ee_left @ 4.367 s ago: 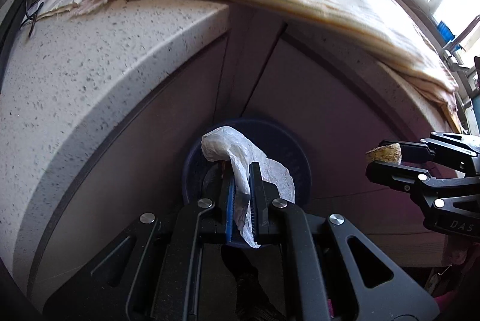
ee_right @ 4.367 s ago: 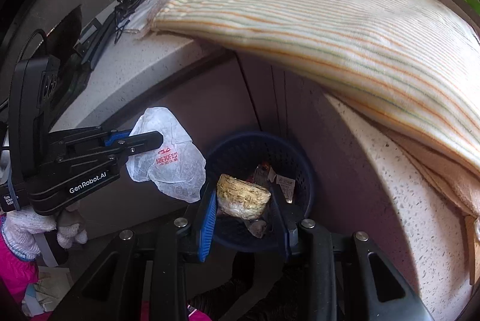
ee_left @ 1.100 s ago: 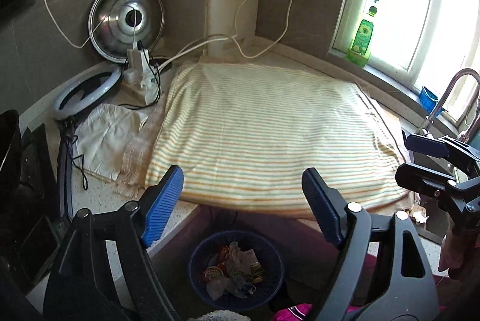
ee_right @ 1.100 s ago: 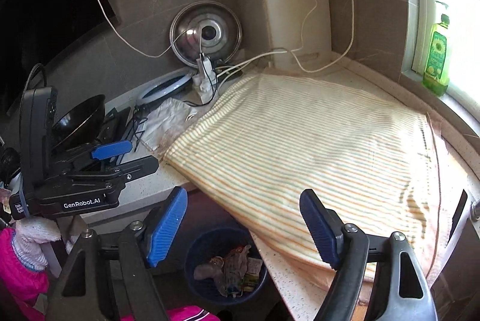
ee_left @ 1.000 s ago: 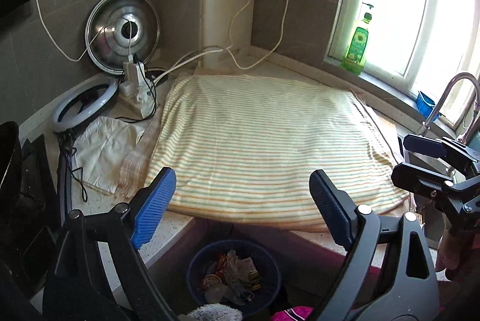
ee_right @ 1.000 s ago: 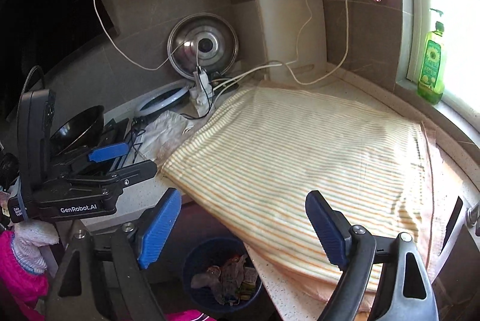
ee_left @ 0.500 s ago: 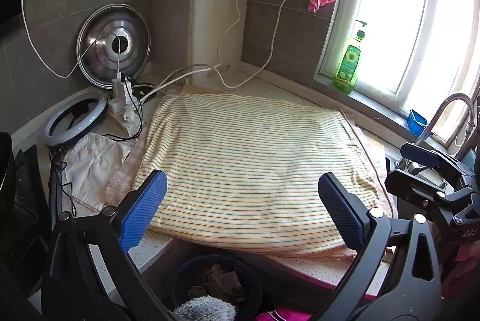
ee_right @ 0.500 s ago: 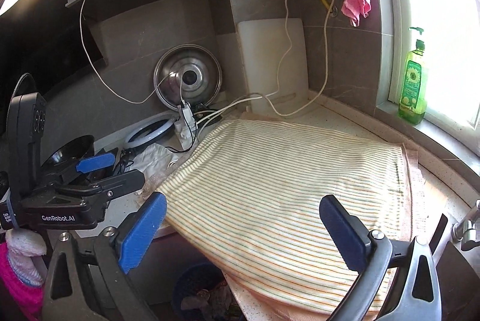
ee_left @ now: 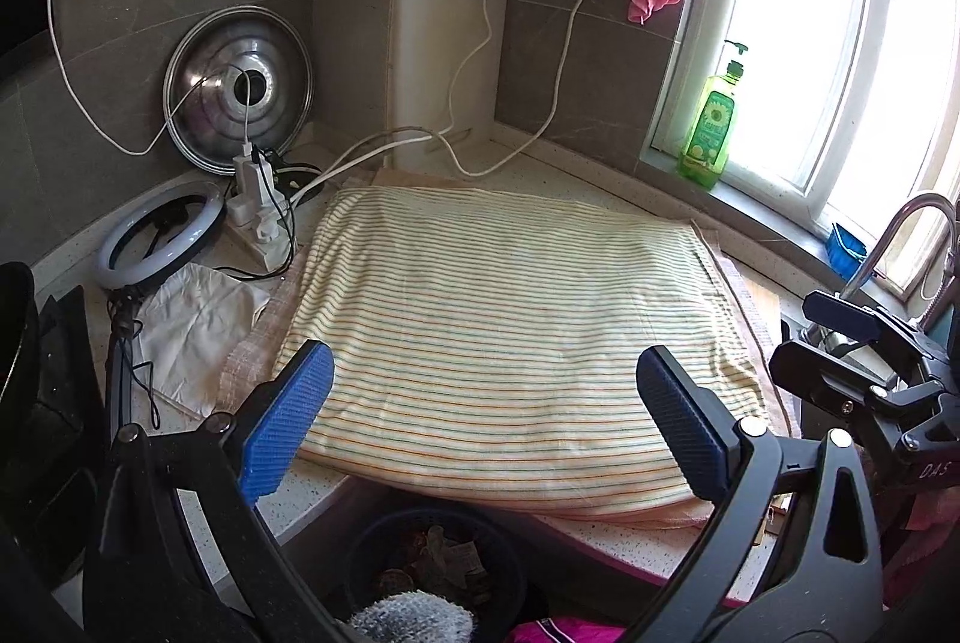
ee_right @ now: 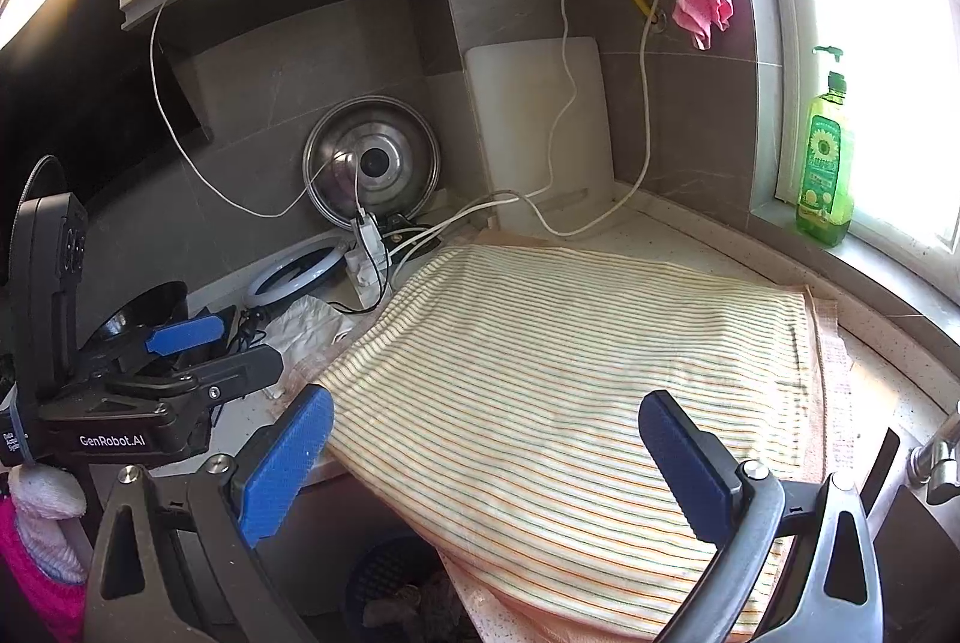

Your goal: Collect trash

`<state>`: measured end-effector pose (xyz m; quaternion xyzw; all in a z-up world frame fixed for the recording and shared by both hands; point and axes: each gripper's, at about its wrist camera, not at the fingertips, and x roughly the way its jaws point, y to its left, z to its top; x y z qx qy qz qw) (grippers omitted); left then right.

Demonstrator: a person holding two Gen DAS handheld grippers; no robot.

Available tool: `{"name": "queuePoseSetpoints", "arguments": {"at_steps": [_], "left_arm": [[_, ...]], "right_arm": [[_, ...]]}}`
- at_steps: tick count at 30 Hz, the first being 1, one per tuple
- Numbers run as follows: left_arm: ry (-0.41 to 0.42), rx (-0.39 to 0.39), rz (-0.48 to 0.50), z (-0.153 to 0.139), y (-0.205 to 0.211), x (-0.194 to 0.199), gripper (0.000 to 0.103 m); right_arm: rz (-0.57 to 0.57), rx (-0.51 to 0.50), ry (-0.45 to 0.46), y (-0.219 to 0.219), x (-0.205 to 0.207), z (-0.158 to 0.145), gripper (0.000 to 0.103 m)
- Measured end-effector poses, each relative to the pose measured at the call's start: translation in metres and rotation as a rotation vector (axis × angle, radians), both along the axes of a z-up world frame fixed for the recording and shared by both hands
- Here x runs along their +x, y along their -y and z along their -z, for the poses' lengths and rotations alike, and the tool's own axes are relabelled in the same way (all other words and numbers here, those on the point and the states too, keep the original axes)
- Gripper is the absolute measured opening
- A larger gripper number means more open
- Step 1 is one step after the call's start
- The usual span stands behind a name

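Both my grippers are up over the bench now, left gripper (ee_left: 483,418) and right gripper (ee_right: 486,454), jaws just spread wide, nothing between them. The wrapper and food scrap I carried earlier are gone; trash sits in the blue bin (ee_left: 384,535) below the bench's front edge.

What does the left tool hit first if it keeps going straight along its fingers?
Most likely the striped cloth spread on the counter. The left tool is open and empty, angled down over the cloth's near half, with nothing between. Depth is hard to judge through the fisheye.
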<state>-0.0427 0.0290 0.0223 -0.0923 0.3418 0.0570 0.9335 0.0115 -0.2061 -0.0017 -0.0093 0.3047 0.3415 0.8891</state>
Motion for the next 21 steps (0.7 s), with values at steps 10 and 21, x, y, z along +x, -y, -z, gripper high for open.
{"name": "queuePoseSetpoints", "arguments": {"at_steps": [10,21], "left_arm": [[0.000,-0.002,-0.008,-0.0018,0.0017,-0.0003,0.102],[0.000,-0.013,-0.002,-0.0008,0.0021,0.0007,0.102]], "right_arm": [[-0.003,0.003,-0.011,0.0013,0.0030,0.0018,0.103],[0.004,0.004,-0.026,0.0005,0.0041,0.0023,0.103]]}}
